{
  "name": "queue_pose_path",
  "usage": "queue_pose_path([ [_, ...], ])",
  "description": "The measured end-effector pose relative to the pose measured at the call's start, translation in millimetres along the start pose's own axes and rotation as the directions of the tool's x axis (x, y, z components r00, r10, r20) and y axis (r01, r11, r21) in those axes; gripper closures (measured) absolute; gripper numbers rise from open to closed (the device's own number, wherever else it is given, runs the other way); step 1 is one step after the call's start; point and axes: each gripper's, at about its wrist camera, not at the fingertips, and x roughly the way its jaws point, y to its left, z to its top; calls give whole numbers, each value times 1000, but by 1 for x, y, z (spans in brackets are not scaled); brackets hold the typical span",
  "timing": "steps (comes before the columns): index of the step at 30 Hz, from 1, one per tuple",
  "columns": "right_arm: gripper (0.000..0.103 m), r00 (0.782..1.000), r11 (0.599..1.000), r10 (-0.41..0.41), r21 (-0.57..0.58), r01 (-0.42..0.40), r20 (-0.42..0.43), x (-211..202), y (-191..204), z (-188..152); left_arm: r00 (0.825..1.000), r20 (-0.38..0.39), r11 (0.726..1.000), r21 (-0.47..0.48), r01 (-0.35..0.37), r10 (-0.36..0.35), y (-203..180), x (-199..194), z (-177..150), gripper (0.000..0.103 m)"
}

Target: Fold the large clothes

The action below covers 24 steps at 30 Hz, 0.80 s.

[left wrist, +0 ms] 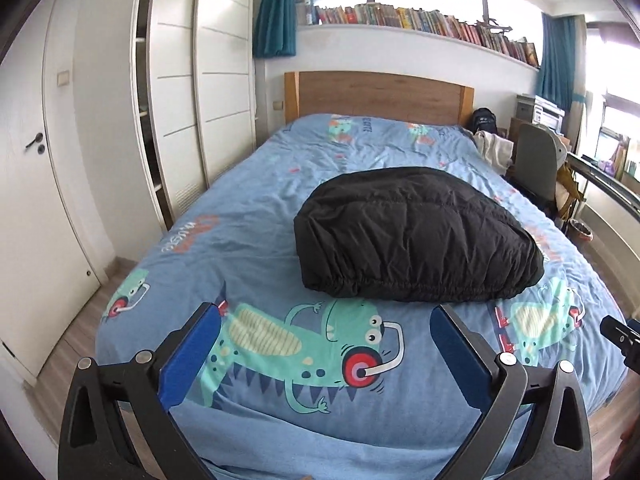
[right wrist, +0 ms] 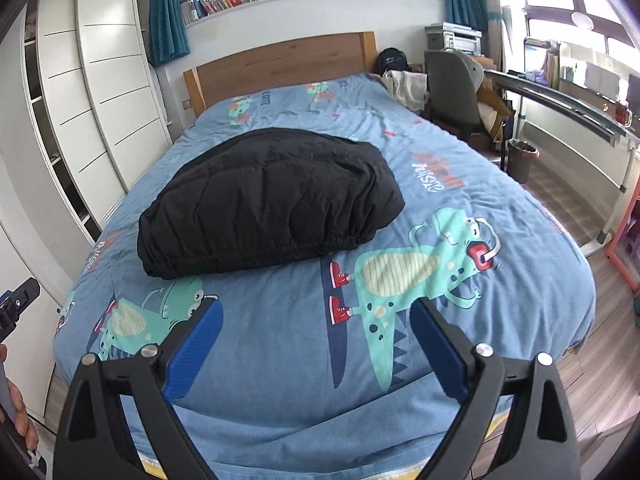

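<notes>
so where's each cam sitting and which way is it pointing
Left wrist: on the left gripper at the bed's foot, looking toward the headboard; its open jaws show, and the right gripper at the right edge.
Right wrist: on the right gripper, same heading; open jaws, left gripper and fingers at the left edge.
Shared: the folded black jacket on the dinosaur bedspread.

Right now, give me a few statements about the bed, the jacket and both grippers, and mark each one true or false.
1. The black jacket lies folded in a bundle on the blue bedspread. True.
2. The left hand-held gripper is clamped on the jacket. False: it is open, with nothing between its fingers.
3. The right hand-held gripper is open, short of the jacket. True.
4. The jacket hangs over the wooden headboard. False: it lies mid-bed, apart from it.
</notes>
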Motion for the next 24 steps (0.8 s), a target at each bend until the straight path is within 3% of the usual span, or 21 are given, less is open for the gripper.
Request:
queue_pose_path([
  [10,5,998,999,-33,-31,35,56,-13,6,-1,1000,-11,1000,17,-1,1,-14,10,2,0],
  [24,5,999,998,-40,-45,39,-23,27,7,-4,996,-78,998,45,-31,35,-19,50,-6,0],
])
